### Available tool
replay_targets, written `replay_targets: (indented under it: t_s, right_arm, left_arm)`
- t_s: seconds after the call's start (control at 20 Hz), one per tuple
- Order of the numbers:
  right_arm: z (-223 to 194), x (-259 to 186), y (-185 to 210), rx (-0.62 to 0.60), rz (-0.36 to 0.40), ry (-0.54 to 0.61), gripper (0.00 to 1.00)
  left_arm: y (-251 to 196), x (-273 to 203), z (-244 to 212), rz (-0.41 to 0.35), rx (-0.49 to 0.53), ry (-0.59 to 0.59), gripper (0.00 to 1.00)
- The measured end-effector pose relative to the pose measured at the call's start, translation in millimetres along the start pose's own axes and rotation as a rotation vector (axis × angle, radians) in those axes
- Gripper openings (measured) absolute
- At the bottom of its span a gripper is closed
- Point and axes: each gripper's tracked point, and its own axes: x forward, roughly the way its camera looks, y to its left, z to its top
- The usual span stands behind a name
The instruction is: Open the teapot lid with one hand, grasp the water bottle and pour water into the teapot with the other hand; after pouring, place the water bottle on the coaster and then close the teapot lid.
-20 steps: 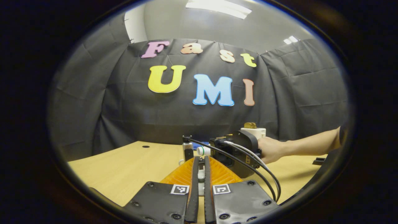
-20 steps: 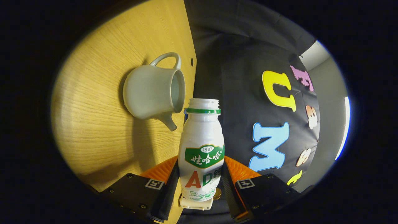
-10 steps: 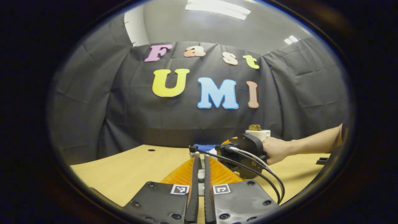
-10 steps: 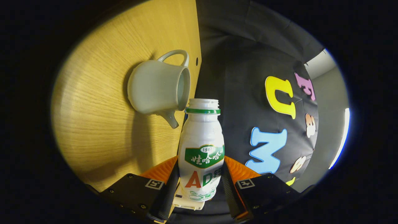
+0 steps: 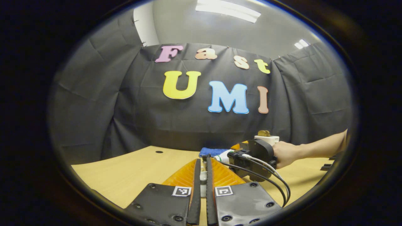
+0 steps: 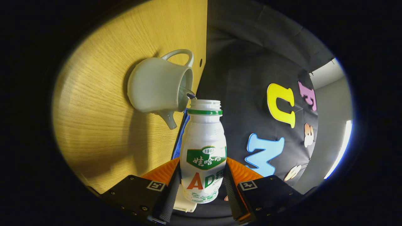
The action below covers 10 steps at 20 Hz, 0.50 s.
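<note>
The wooden bench (image 6: 103,125) carries the open teapot (image 6: 157,84), and a thin stream of water runs into its mouth from the water bottle (image 6: 203,150) tipped beside it. The right gripper (image 6: 202,188) squeezes the bottle between both fingers. The left gripper (image 5: 201,191) has its fingers nearly together around a small pale thing I cannot make out.

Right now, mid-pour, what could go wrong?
1. The white plastic water bottle has its mouth at the very rim of the pale ceramic teapot; a small drift may spill onto the wooden table.
2. The left gripper pinches a small white piece, likely the lid; it could slip.
</note>
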Motion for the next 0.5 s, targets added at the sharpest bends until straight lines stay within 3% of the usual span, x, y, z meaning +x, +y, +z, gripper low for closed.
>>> replay_targets:
  t_s: [0.15,0.2,0.3,0.35,0.5]
  right_arm:
    - [-0.6,-0.4,-3.7,-0.02,-0.009,-0.002,0.7]
    - [-1.0,0.0,-5.2,-0.027,-0.014,-0.002,0.7]
    - [-2.4,-0.2,-7.7,-0.04,-0.023,-0.002,0.7]
    - [-3.6,-0.2,-9.3,-0.047,-0.028,-0.001,0.7]
    - [-5.0,-1.4,-12.1,-0.072,-0.044,-0.002,0.7]
  left_arm:
    - [-1.8,1.0,-1.4,0.0,0.008,0.001,0.13]
    - [-1.8,0.9,-0.6,-0.002,0.011,0.0,0.18]
    - [-2.1,0.3,-1.1,0.0,0.015,0.0,0.13]
    - [-2.2,1.4,-1.2,0.001,0.013,0.001,0.18]
    - [-2.4,2.6,-3.6,-0.001,0.011,0.008,0.18]
